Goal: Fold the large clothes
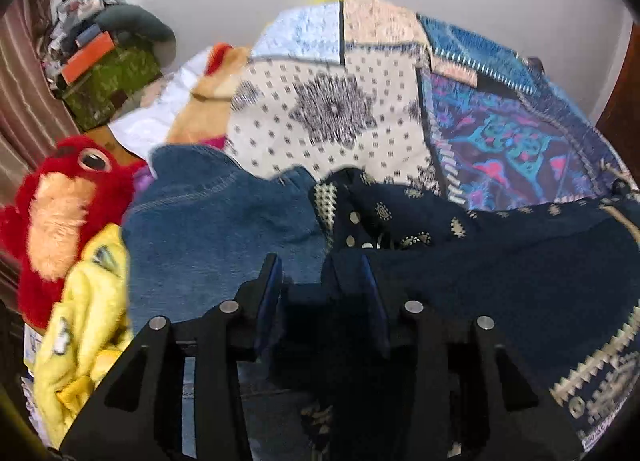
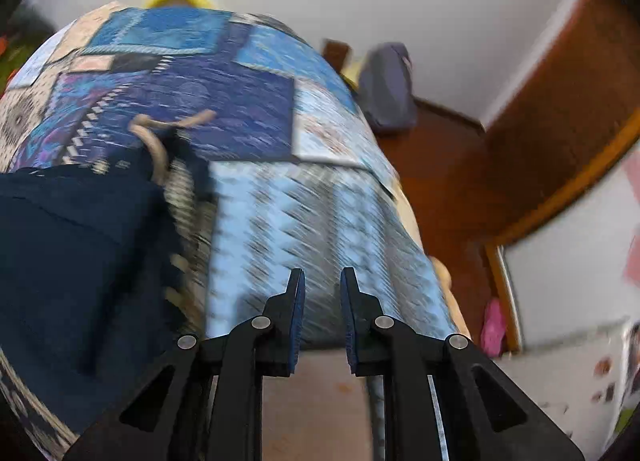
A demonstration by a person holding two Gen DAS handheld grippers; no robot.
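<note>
The left tongs [image 1: 322, 273] stand released at the lower middle of the left wrist view, their two blue-padded fingers [image 1: 272, 285] apart. A dark navy garment [image 1: 500, 261] with pale printed motifs and a zigzag border lies bunched between and under them. Whether either pad touches the cloth is hard to tell in the dark folds. The garment spreads from the tongs to the lower right of the frame, on top of a patchwork bedspread [image 1: 340, 109].

Just left of the navy garment lies a blue denim piece [image 1: 208, 229], its stitched hem facing the upper left. Beside that, at the left edge, sits a red plush toy [image 1: 60, 213], with a crumpled yellow cloth [image 1: 88, 321] below it. A heap of mixed items [image 1: 108, 73] is piled in the upper left corner against the white wall.

In the right wrist view the right tongs [image 2: 322, 289] are clenched almost together, with only a narrow gap between the fingers, and they grasp nothing. They hover over a pale blue panel of the bedspread [image 2: 320, 229], near the bed's edge. The navy garment [image 2: 60, 241] fills the left of this frame, well apart from these tongs, and a beige cord [image 2: 160, 133] lies at its top edge. A wooden floor [image 2: 448, 165] shows on the right, with a grey bag [image 2: 388, 89] standing on it near the wall.
</note>
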